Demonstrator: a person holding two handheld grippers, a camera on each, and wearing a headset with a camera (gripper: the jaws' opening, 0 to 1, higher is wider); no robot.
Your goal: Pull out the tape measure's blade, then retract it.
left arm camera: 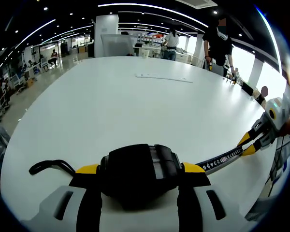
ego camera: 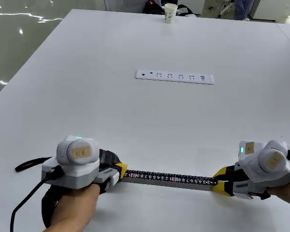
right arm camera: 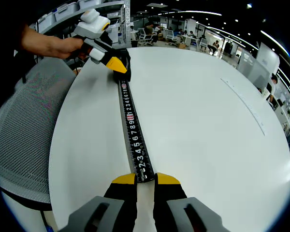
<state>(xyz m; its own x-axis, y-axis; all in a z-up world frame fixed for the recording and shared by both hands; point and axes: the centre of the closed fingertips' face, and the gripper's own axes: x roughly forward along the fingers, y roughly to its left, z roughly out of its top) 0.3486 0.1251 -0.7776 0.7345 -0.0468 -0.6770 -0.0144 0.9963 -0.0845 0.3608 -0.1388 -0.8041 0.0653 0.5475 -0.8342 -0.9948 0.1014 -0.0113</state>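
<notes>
Head view: close to the near edge of the surface (ego camera: 135, 116), the left gripper (ego camera: 115, 173) is clamped on the tape measure's case (ego camera: 109, 158). The right gripper (ego camera: 217, 181) pinches the tip of the blade (ego camera: 169, 178), which lies flat between them. A power strip (ego camera: 174, 76) lies mid-surface.

Left gripper view: the 2 yellow-tipped jaws squeeze the black case from both sides. Its strap (left arm camera: 50, 166) trails off to one side.

Right gripper view: the jaws press together on the blade's end, the lowest numbers nearest them.

The pull-out step looks in hand or nearly done. Retracting would call for guiding the pinched tip back toward the case while the left gripper holds the case firm, so the blade feeds in without snapping.
</notes>
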